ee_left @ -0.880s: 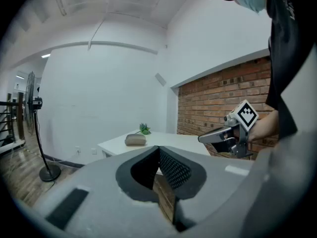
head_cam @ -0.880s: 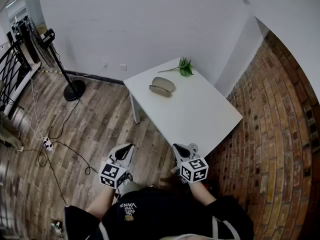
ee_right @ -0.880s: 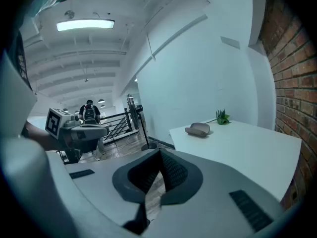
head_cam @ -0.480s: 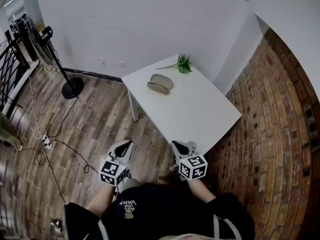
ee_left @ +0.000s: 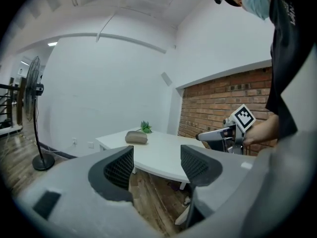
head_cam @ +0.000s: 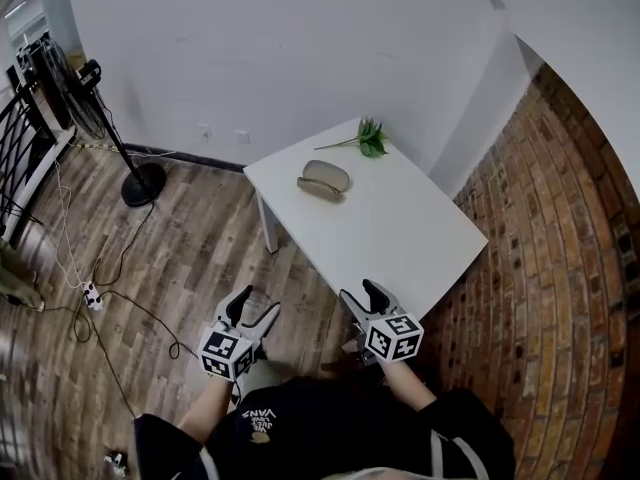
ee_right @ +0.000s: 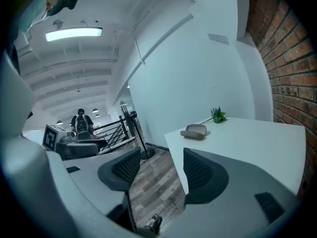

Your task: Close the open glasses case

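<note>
White table (head_cam: 400,228) fills the corner by the brick wall (head_cam: 560,268). On the table's far end lies the glasses case (head_cam: 324,179), lid a bit up, long side running across. Both tongs hang off the table's near end, jaws apart, holding nothing: right gripper (head_cam: 365,298) by the near edge, left gripper (head_cam: 252,313) over the floor (head_cam: 180,258). The right one looks nearer, I think.
</note>
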Demonstrator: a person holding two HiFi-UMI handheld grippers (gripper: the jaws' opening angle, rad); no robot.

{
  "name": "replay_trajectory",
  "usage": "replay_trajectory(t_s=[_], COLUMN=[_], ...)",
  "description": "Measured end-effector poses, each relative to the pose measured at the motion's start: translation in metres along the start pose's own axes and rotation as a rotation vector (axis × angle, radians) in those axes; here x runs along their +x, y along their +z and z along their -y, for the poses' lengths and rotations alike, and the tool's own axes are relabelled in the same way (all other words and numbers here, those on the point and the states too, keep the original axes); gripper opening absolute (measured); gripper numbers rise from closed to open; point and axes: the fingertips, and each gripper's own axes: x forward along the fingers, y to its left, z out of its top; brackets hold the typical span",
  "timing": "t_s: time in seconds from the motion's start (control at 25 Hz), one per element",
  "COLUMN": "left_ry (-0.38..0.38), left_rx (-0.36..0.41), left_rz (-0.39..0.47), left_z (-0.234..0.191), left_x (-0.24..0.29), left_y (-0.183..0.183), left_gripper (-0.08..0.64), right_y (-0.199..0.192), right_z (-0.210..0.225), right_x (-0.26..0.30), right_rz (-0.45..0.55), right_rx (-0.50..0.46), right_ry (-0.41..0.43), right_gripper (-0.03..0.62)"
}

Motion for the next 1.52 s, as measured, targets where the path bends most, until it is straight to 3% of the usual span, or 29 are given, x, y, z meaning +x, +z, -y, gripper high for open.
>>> replay_trajectory(t_s=[0.64,0.92,1.12,1.32,1.52], left_ry=[-0.128,-0.226,-0.284,-0.357,-0.368], left_rx=[-0.013,0.009,-0.003,-0.009,-0.014], left_rz=[-0.057,-0.071,-0.092,-0.102,-0.108], left_z=[-0.15,-0.203,-0.221,-0.213,-0.212], left_x=[0.046,0.067,0.086,0.111,0.141], left_y=[0.025,0.037,0.037,0.035,0.035], left_gripper=[0.291,0.291,0.291,0.291,0.291], right_y=[0.037,0.056,0.058,0.052,0.049], right_z=[-0.001,-0.01,-0.013,0.001,0.024], right_x=[0.125,0.165,0.175,0.171,0.176], right_rz=[-0.002,0.092,0.127,0.124,0.12], right_rx=[0.078,0.175,0.219,0.248,0.269], right_ry=[-0.181,-0.286,-0.347,-0.412,-0.429], right_gripper=[0.258,0.261,0.261,0.258,0.258])
